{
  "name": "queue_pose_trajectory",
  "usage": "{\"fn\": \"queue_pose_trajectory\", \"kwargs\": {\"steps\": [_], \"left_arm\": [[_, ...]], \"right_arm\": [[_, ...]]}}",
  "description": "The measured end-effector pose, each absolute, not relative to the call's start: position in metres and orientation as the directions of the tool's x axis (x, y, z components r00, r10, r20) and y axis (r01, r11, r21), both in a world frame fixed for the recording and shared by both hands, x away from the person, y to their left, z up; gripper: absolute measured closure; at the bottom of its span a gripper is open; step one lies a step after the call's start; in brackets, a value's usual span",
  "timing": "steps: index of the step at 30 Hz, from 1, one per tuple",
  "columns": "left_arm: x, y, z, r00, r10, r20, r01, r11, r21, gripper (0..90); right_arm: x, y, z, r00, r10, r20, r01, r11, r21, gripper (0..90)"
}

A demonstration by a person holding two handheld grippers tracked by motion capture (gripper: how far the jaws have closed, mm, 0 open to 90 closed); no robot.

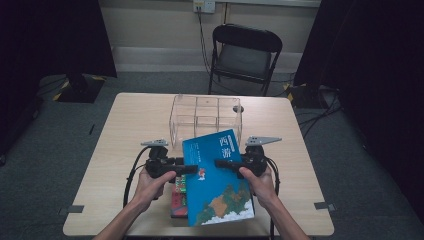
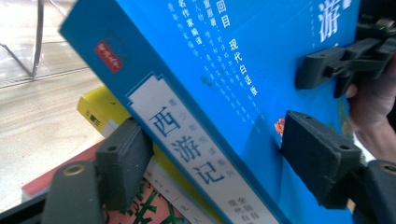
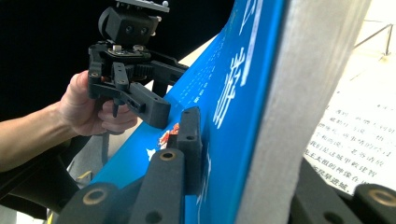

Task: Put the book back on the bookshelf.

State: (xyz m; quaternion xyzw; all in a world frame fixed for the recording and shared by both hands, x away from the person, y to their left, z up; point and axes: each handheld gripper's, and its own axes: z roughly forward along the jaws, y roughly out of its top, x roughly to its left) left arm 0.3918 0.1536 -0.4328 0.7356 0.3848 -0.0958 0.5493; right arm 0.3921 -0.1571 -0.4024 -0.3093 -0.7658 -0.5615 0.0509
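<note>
Blue book (image 1: 218, 180) with white characters and an orange-green map motif; yellow book (image 2: 100, 112) and red book (image 1: 178, 202) beneath; black grippers.

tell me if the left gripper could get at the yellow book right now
Probably not as things stand. The left gripper has its jaws around the spine edge of the blue book, which lies tilted over the yellow book beneath it.
</note>
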Motion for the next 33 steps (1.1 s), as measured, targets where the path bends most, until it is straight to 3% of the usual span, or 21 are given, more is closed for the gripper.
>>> {"fn": "queue_pose_trajectory", "kwargs": {"steps": [3, 5, 16, 21, 33], "left_arm": [[0.392, 0.153, -0.433, 0.680, 0.442, -0.585, 0.681, -0.085, 0.727, 26.6], [0.396, 0.152, -0.435, 0.653, 0.364, -0.664, 0.726, -0.051, 0.686, 31.8], [0.397, 0.155, -0.414, 0.687, 0.328, -0.649, 0.693, -0.025, 0.720, 44.1], [0.399, 0.156, -0.407, 0.701, 0.341, -0.626, 0.675, -0.036, 0.737, 44.5], [0.395, 0.153, -0.389, 0.739, 0.363, -0.567, 0.625, -0.055, 0.779, 47.3]], "right_arm": [[0.391, -0.157, -0.401, -0.806, 0.415, 0.423, 0.526, 0.174, 0.832, 74.7], [0.389, -0.157, -0.398, -0.810, 0.411, 0.418, 0.519, 0.170, 0.838, 75.0], [0.384, -0.151, -0.373, -0.824, 0.429, 0.371, 0.476, 0.167, 0.864, 76.0], [0.383, -0.145, -0.359, -0.831, 0.468, 0.300, 0.437, 0.216, 0.873, 76.3], [0.386, -0.148, -0.343, -0.828, 0.472, 0.303, 0.453, 0.244, 0.858, 77.6]]}}
